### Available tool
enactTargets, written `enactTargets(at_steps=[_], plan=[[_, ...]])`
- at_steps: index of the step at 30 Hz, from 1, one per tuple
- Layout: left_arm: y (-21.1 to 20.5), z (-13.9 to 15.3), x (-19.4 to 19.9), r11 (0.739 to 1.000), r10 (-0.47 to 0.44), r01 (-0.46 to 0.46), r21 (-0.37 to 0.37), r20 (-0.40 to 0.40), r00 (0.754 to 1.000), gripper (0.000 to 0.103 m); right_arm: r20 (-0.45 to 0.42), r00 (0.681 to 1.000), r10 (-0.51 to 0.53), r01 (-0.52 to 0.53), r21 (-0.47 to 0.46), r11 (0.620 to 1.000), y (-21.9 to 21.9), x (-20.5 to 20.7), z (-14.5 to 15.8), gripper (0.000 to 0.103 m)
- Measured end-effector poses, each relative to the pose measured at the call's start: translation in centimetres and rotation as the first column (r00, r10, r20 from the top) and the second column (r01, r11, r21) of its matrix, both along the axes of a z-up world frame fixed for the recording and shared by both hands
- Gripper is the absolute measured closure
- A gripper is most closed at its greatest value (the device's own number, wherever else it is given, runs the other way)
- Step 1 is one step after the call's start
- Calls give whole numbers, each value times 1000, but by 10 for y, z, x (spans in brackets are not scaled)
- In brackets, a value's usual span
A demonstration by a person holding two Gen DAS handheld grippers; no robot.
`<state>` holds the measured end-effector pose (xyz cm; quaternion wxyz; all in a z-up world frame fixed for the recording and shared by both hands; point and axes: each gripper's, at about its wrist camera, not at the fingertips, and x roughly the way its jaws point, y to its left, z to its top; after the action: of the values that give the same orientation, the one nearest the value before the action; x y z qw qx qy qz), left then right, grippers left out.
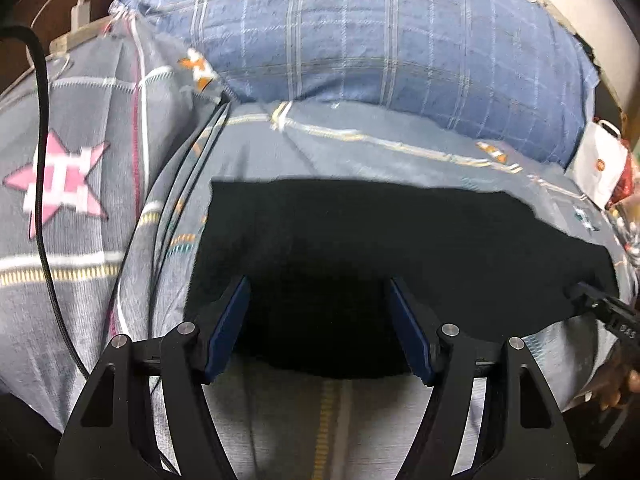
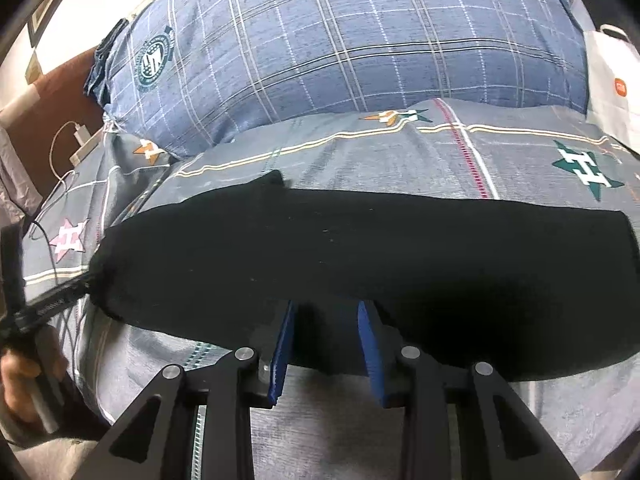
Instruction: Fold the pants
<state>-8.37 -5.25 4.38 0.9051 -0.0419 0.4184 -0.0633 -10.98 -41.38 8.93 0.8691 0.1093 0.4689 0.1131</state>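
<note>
A grey bedsheet (image 2: 400, 160) printed with stars and thin stripes covers the bed and fills most of both views. At its far side lies a big blue plaid pillow (image 2: 340, 48) bearing a round crest; its upper edge is cut off by the frame in the left wrist view.

The black pants (image 2: 360, 256) lie flat across the sheet as one long dark band, just in front of the pillow. The cloth is so dark that folds, seams and the waistband cannot be made out, and which end is which is hard to tell.

The left gripper (image 1: 320, 328) has its blue pads spread wide over the near edge of the pants, and they press on nothing. In the right wrist view its tip reaches the left end of the garment, though whether it touches there is unclear. The right gripper (image 2: 326, 348) holds its pads fairly close together at the near hem; a lip of black cloth seems to sit between them, but whether they pinch it cannot be told.

A white bag (image 2: 612, 80) with an orange mark stands at the right, half cut off. A white charger (image 2: 82, 135) with its cable sits at the bed's left edge. A hand (image 2: 20, 380) grips the left tool's handle, mostly hidden.
</note>
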Motion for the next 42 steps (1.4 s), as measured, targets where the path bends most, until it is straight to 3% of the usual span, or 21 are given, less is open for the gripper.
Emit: enactTargets(at_steps=[4, 11, 26, 28, 31, 36, 39, 41, 42], plan=[[-15, 21, -1, 999, -34, 33, 23, 63, 997, 33, 14, 1000, -24, 24, 16, 1000, -8, -4, 5, 70], [-45, 36, 1, 995, -94, 90, 35, 102, 990, 33, 47, 997, -68, 67, 40, 997, -25, -14, 12, 65], [-171, 30, 23, 935, -355, 355, 19, 65, 932, 33, 16, 973, -231, 229, 82, 970, -95, -57, 8, 60], [-184, 28, 27, 927, -376, 376, 9, 44, 926, 28, 13, 969, -248, 246, 82, 966, -105, -62, 7, 60], [-210, 24, 33, 902, -431, 431, -14, 14, 902, 25, -2, 960, -281, 280, 98, 955, -119, -70, 3, 60], [-264, 29, 40, 831, -555, 554, -41, -10, 832, 25, -34, 939, -341, 342, 135, 930, -143, -82, -8, 60], [-300, 34, 47, 769, -637, 635, -72, -20, 770, 25, -48, 930, -366, 368, 161, 916, -154, -83, -16, 60], [-329, 34, 53, 707, -707, 703, -76, -36, 706, 25, -44, 928, -370, 371, 192, 909, -160, -83, -19, 60], [-341, 33, 55, 687, -726, 723, -73, -41, 686, 25, -38, 927, -373, 372, 209, 904, -162, -82, -22, 60]])
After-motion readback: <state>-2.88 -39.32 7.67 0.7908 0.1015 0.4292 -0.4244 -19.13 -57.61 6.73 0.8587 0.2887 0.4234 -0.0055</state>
